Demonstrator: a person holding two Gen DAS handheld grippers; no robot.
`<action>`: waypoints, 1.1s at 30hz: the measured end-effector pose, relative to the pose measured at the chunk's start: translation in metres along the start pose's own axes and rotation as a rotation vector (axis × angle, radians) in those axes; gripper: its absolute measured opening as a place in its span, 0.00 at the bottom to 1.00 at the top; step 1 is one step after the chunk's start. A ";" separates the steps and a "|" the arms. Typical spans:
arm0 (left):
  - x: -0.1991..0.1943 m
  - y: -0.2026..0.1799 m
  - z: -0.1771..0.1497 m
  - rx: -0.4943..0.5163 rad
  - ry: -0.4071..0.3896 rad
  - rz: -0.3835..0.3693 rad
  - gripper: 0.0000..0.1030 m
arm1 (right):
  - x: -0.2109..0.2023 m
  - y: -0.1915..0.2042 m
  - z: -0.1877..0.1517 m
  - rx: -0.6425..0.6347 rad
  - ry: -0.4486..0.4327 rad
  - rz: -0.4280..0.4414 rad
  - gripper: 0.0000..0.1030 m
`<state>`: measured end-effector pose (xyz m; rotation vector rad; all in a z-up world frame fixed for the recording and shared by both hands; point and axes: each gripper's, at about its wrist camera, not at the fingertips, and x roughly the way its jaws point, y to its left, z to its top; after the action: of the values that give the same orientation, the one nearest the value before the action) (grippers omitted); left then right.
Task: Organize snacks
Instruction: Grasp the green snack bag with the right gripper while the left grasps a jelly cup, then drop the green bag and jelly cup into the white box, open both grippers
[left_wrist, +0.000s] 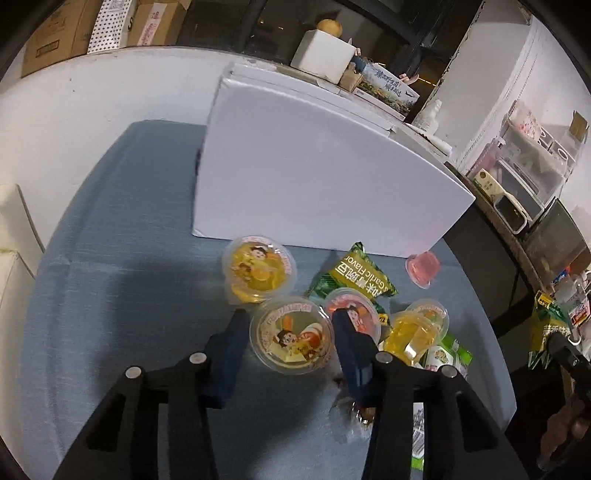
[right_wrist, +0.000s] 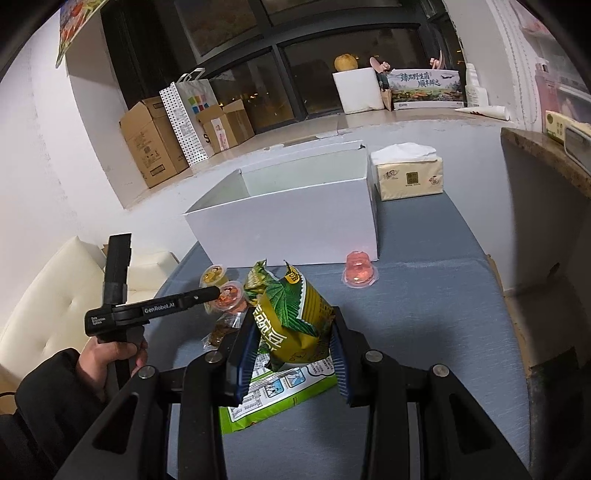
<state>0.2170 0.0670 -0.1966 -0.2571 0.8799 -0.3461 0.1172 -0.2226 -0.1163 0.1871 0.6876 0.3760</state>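
Nearest, right gripper clenched on crinkled olive-green foil snack bag, lifted above blue-grey tablecloth. Left gripper clamps clear round jelly cup. Beyond, open white cardboard box. Risk: slick cup rim may squirt free; neighbouring cups crowd it.

"Garlic Flavor" on green snack packet; "GenRobot.AI" on left gripper.

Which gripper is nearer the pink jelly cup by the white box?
Right. The right gripper, holding a green snack bag, is nearer the pink jelly cup; the left gripper is across the pile.
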 end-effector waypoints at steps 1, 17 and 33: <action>-0.002 -0.002 -0.001 0.023 0.001 0.016 0.49 | 0.000 0.001 0.000 -0.002 -0.002 0.002 0.38; -0.099 -0.059 -0.001 0.142 -0.185 0.074 0.49 | 0.007 0.024 0.014 -0.051 -0.013 0.054 0.38; -0.046 -0.102 0.154 0.274 -0.245 0.126 0.49 | 0.090 -0.014 0.171 -0.031 -0.042 0.015 0.38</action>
<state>0.2919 0.0036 -0.0333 0.0102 0.5961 -0.3065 0.2954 -0.2073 -0.0430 0.1701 0.6390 0.3964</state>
